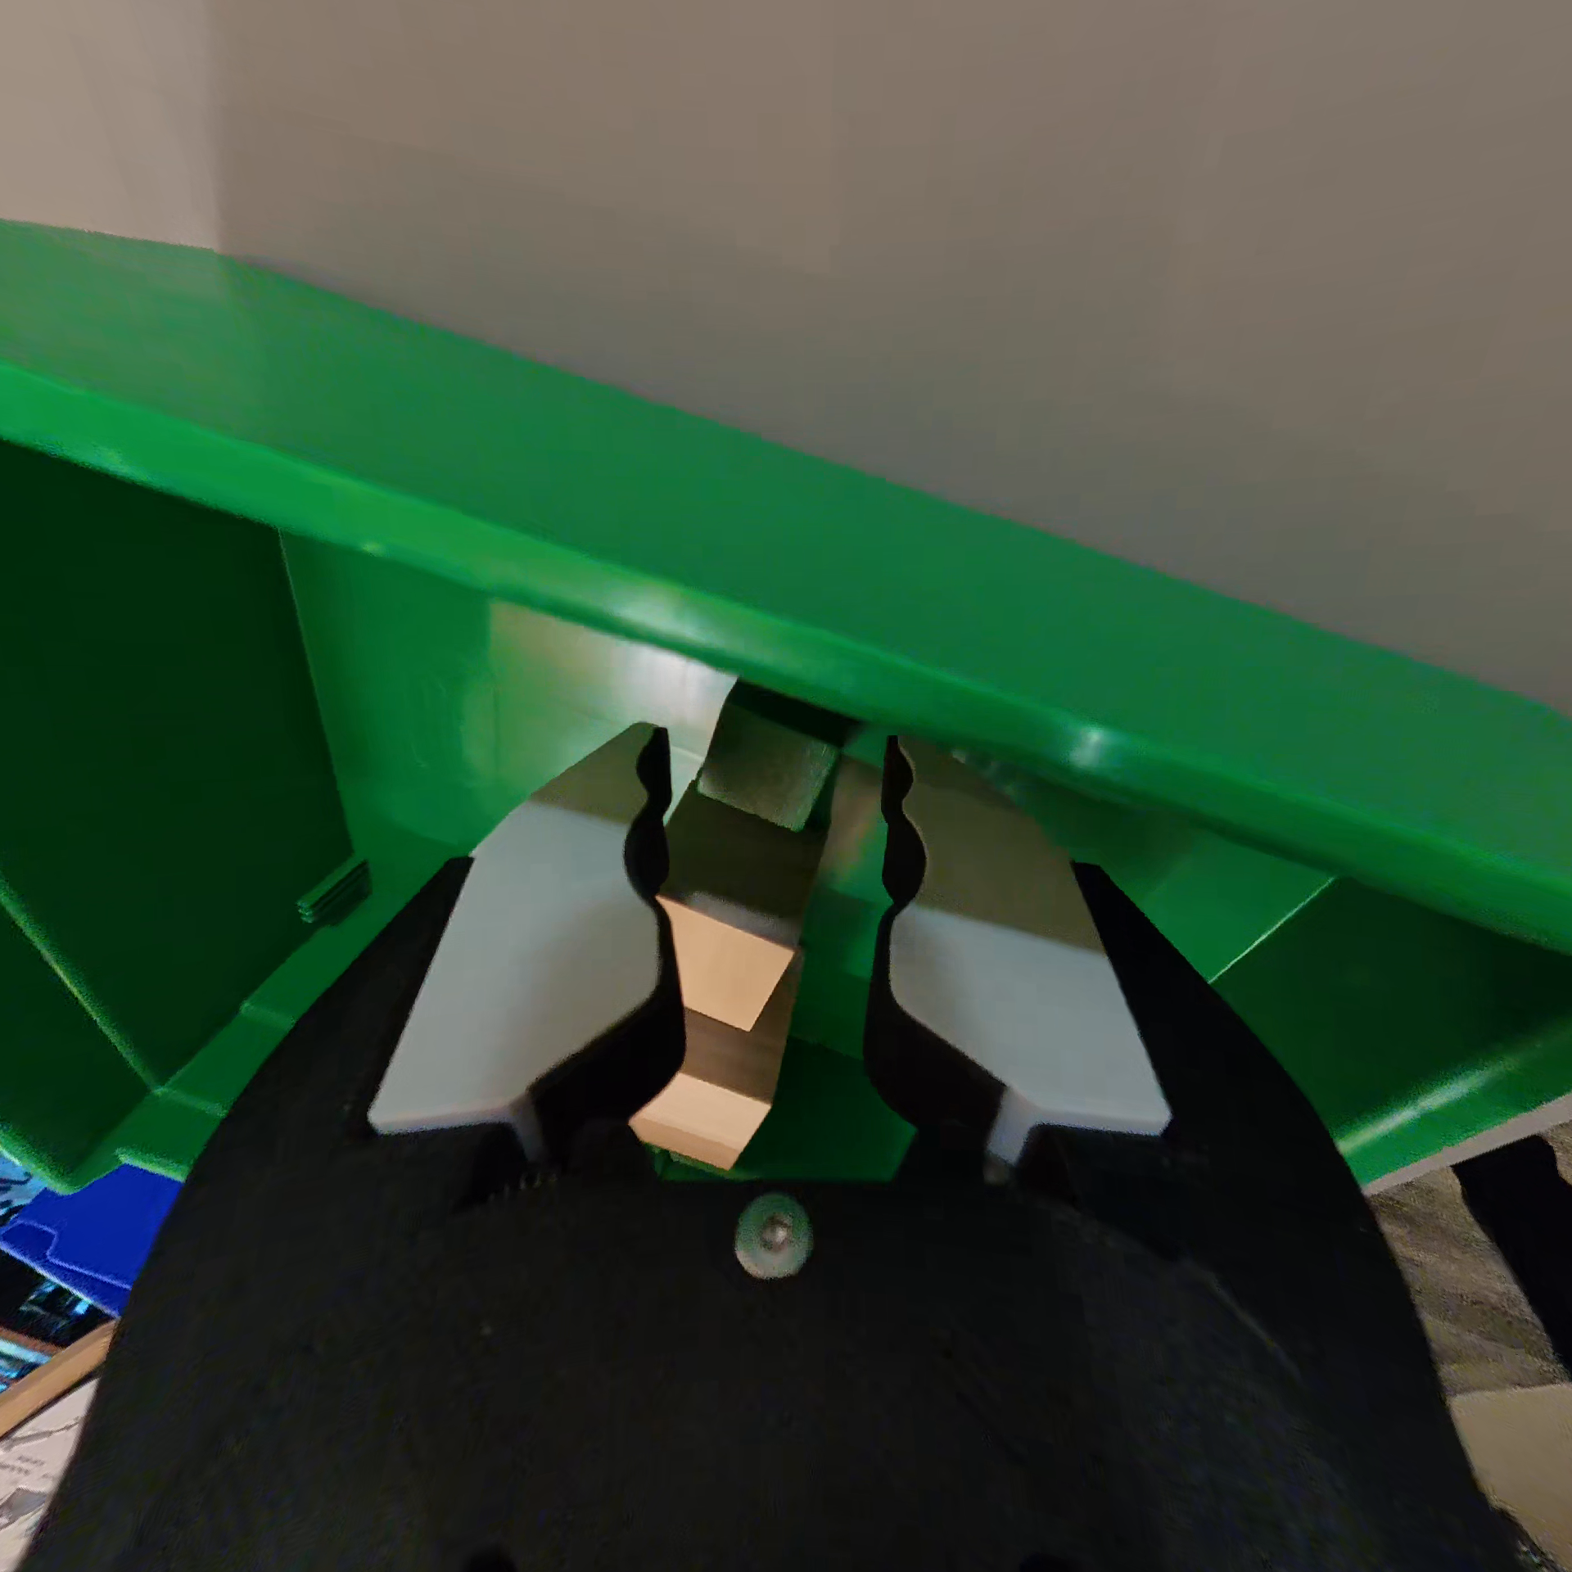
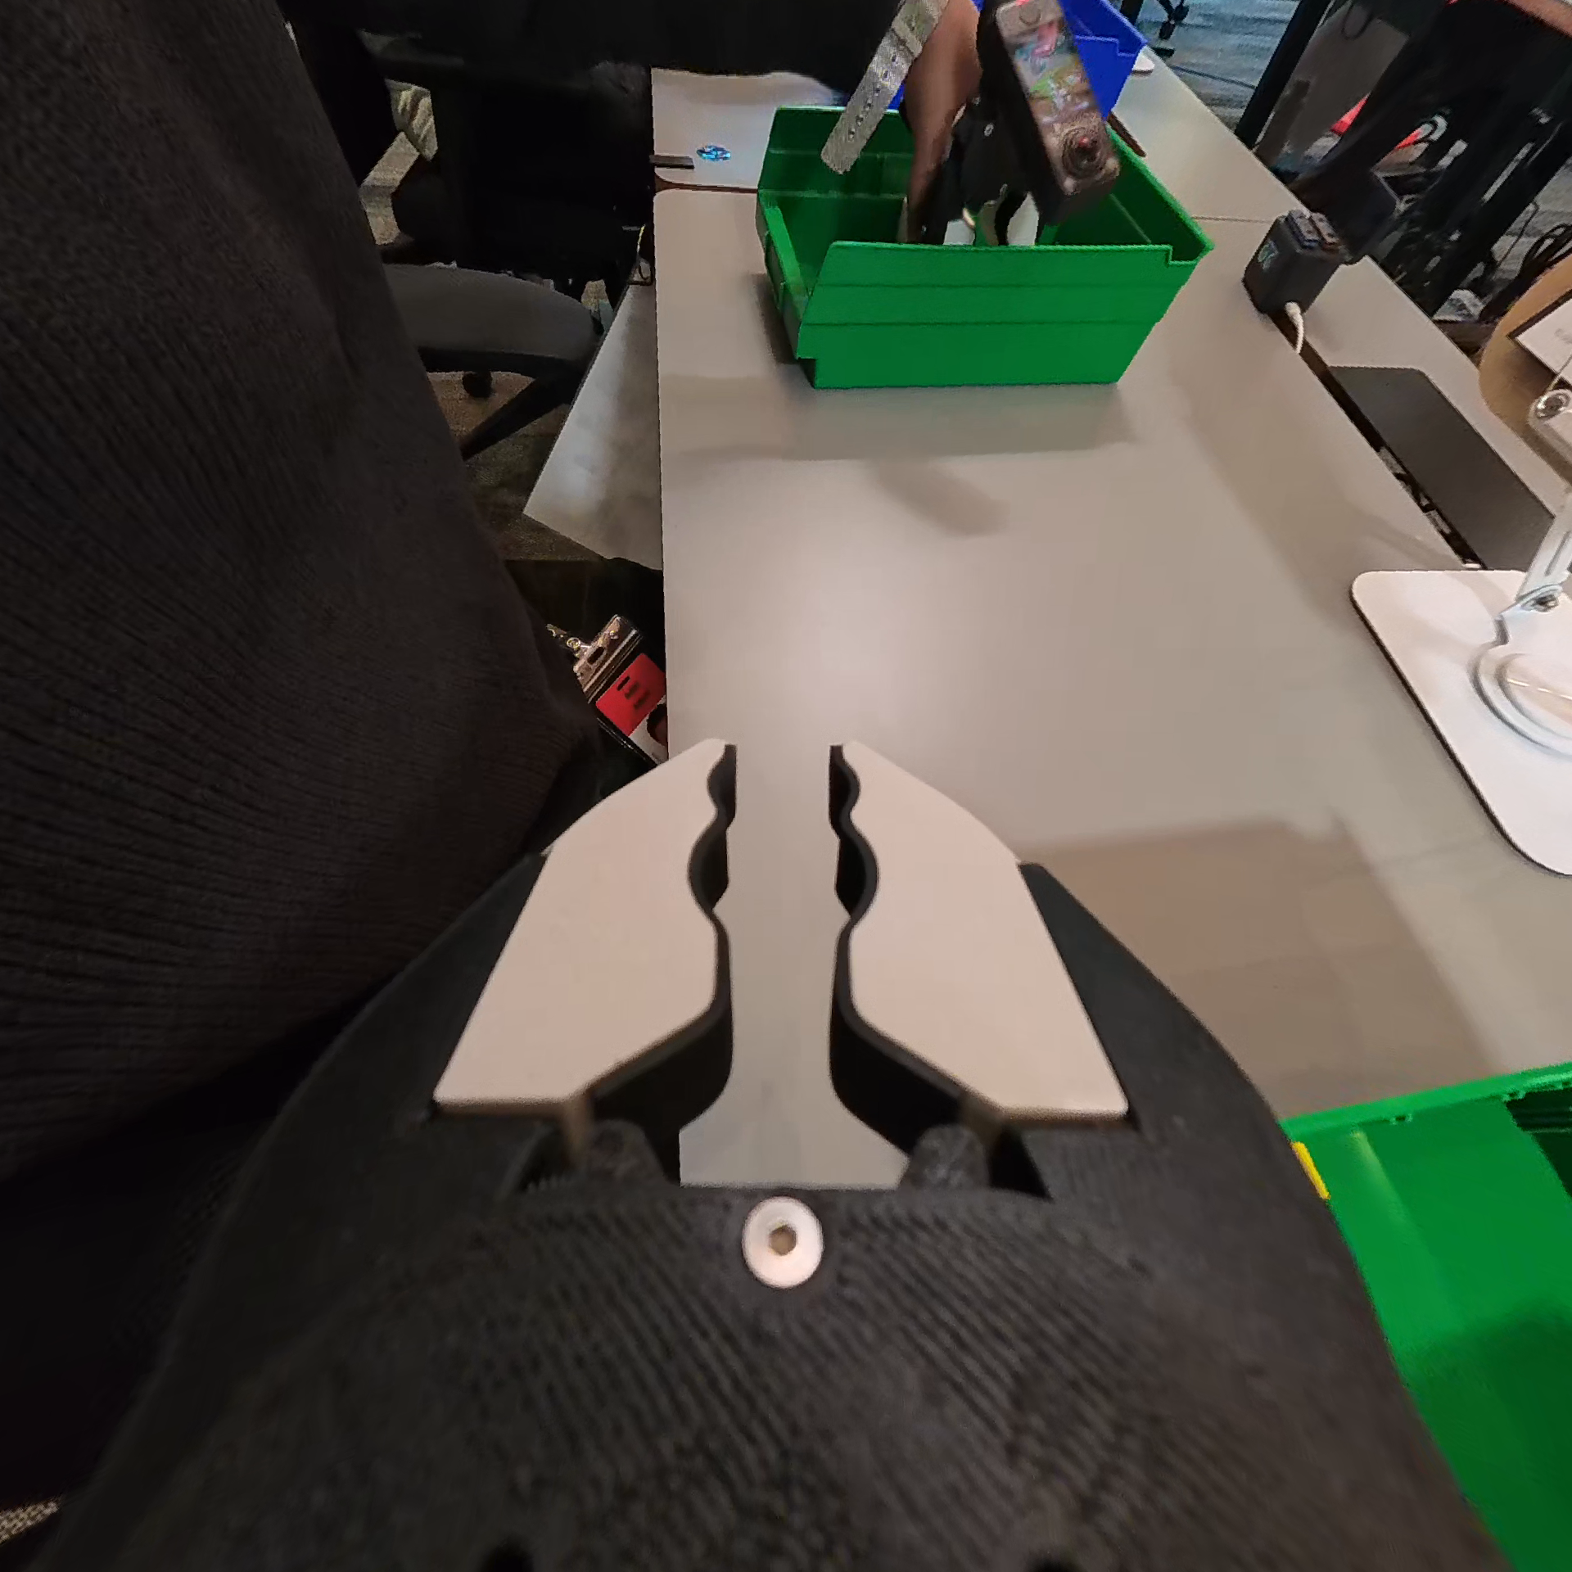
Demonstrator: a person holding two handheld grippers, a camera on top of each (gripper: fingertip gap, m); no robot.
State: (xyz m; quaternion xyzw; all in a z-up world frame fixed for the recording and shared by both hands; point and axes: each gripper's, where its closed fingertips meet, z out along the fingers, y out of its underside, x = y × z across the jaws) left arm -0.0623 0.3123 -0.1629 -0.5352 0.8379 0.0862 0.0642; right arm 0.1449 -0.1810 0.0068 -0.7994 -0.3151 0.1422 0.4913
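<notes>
My left gripper (image 1: 772, 748) reaches into a green plastic bin (image 1: 766, 544), its tips just under the bin's rim. Its jaws stand apart around several shiny rectangular metal blocks (image 1: 731, 961). The left finger (image 1: 544, 936) lies against the blocks, and green shows between them and the right finger. In the right wrist view the same bin (image 2: 978, 315) stands far off on the grey table (image 2: 978, 638), with the left gripper (image 2: 978, 221) and a hand inside it. My right gripper (image 2: 783, 753) is open and empty, low over the near part of the table.
A second green bin (image 2: 1463, 1276) is at my near right. A white stand base (image 2: 1429, 680) sits at the right edge, with a black device (image 2: 1293, 255) beyond it. A blue bin (image 2: 1106, 42) lies behind the far bin. A person's dark clothing (image 2: 213, 595) fills the left, with a chair behind.
</notes>
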